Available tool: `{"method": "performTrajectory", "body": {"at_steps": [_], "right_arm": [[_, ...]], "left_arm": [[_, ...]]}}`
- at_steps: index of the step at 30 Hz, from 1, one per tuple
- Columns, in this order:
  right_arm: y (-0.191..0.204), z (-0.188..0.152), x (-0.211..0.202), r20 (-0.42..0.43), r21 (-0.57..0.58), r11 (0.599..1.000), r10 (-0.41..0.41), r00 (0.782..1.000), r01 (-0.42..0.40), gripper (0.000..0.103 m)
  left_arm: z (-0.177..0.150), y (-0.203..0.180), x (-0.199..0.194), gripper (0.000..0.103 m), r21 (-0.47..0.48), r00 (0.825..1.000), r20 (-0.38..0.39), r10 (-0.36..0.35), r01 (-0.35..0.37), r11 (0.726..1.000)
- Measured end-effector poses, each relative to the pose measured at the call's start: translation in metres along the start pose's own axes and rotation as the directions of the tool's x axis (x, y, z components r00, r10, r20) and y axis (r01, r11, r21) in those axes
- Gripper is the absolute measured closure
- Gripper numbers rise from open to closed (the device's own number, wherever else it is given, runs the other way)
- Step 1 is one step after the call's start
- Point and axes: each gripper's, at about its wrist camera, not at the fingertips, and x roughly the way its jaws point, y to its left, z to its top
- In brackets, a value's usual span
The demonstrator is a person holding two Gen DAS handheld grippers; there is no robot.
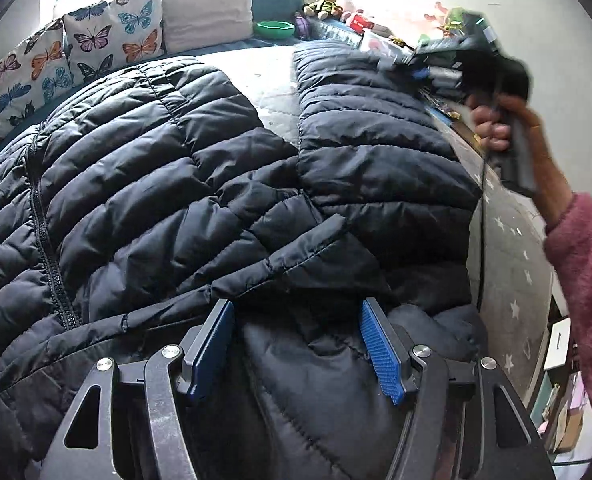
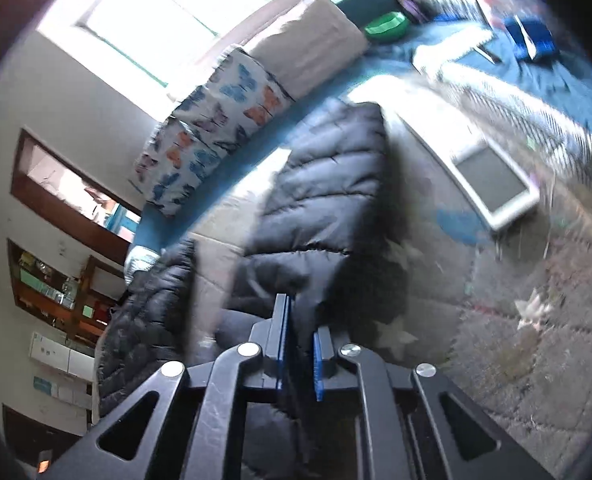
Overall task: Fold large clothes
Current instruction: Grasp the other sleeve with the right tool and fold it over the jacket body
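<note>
A black quilted puffer jacket (image 1: 168, 184) lies spread over the bed with its zip at the left. One sleeve (image 1: 376, 120) stretches away to the upper right. My left gripper (image 1: 296, 304) is open low over the jacket's near edge, its blue pads (image 1: 380, 348) wide apart with fabric bulging between them, untouched by the right pad. In the left wrist view my right gripper (image 1: 428, 56), held in a hand (image 1: 496, 124), sits blurred at the sleeve's far end. In the right wrist view the right gripper (image 2: 300, 316) is shut on dark sleeve (image 2: 328, 184) fabric.
Butterfly-print pillows (image 1: 76, 56) and a white pillow (image 1: 208, 12) line the far side. A green bowl (image 1: 274, 29), soft toys (image 1: 320, 0) and clutter sit beyond the sleeve. A white-framed flat slab (image 2: 492, 184) lies on the grey star-patterned bedspread (image 1: 508, 240). A pink sleeve (image 1: 580, 280) fills the right edge.
</note>
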Motion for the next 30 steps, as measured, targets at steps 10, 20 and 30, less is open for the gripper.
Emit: {"method": "performTrajectory", "body": {"at_steps": [10,20,30], "right_arm": [[0.163,-0.033,-0.108,0.163,-0.380,0.921,0.151,0.975,-0.079,0.094],[0.292,-0.222,-0.116,0.022,-0.815,0.573,0.184,0.983,-0.089,0.093],[0.274,-0.346,-0.029,-0.137,-0.891,0.448,-0.098,0.986,-0.079,0.068]], "left_arm": [[-0.034,0.043,-0.100,0.034,-0.105,0.986,0.168,-0.016,0.034,0.994],[-0.153,0.139,-0.224,0.034,-0.322,0.930,0.293,0.223,-0.123,0.939],[-0.242,0.174,-0.240,0.030,-0.401,0.928,0.278,0.247,-0.121,0.908]]}}
